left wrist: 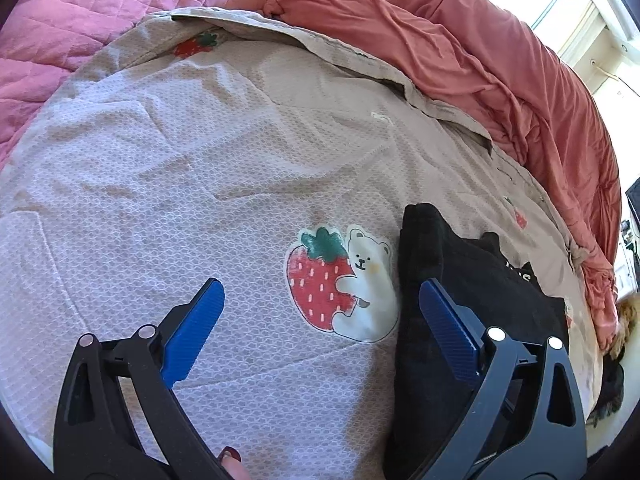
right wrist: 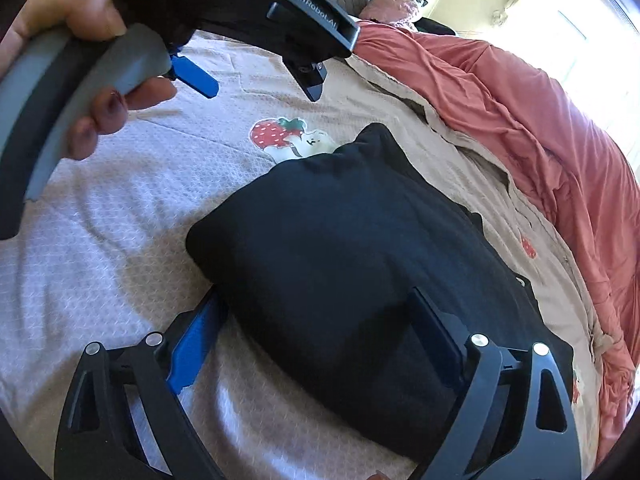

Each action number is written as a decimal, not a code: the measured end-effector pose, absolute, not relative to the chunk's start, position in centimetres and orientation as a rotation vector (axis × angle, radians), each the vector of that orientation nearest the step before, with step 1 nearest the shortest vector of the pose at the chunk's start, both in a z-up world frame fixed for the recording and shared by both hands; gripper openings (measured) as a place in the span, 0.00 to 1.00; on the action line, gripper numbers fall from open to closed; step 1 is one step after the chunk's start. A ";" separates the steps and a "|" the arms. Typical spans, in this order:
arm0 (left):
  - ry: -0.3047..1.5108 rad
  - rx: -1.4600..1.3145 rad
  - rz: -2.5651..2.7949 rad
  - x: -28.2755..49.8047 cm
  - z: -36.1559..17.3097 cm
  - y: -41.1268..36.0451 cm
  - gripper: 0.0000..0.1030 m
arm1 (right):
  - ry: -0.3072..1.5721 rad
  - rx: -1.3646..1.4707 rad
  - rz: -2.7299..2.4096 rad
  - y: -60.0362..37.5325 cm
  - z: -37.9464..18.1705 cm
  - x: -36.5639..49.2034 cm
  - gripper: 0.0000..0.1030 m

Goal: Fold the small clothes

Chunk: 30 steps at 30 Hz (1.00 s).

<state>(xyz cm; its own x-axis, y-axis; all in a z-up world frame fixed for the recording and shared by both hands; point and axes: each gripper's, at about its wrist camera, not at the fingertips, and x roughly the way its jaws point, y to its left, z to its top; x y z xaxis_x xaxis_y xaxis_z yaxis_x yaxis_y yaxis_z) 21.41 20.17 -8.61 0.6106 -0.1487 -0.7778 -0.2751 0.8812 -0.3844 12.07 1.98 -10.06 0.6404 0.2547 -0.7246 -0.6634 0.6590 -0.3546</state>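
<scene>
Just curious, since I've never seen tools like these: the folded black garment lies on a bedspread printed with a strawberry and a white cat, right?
Almost. The folded black garment does lie on the bedspread, but the white animal hugging the strawberry is a bear, not a cat. The left wrist view shows its round ears and face clearly.

Bed w/ strawberry-print sheet [left wrist: 200,160]; folded black garment [right wrist: 340,240] on it.
</scene>
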 end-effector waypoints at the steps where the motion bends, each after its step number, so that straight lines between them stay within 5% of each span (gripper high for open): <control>1: 0.924 -0.507 0.075 21.4 -8.7 20.1 0.90 | 0.682 -0.660 0.566 2.0 -10.0 12.3 0.84; 8: 0.955 -0.585 0.013 22.0 -10.0 19.9 0.90 | 0.704 -0.451 0.625 -0.6 -7.7 14.2 0.17; 14: 0.961 -0.803 -0.178 22.4 -11.4 18.8 0.90 | 0.804 -0.151 0.678 -4.8 -6.8 16.1 0.12; 24: 1.005 -0.999 -0.322 25.2 -12.8 16.0 0.89 | 0.819 -0.089 0.715 -5.5 -6.7 16.1 0.09; 29: 1.069 -0.887 -0.305 26.7 -11.7 13.2 0.48 | 0.817 -0.083 0.726 -5.9 -6.5 16.0 0.08; 30: 1.081 -0.840 -0.286 26.9 -11.1 12.5 0.34 | 0.812 -0.080 0.725 -6.0 -6.4 16.0 0.08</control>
<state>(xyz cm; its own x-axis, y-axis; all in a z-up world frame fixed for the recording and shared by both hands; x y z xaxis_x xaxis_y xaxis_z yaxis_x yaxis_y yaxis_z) 26.93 12.49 -11.14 0.4703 -0.5861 -0.6598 -0.1837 0.6662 -0.7228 16.03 -6.02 -6.37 0.4636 0.5601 -0.6866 -0.6191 0.7591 0.2013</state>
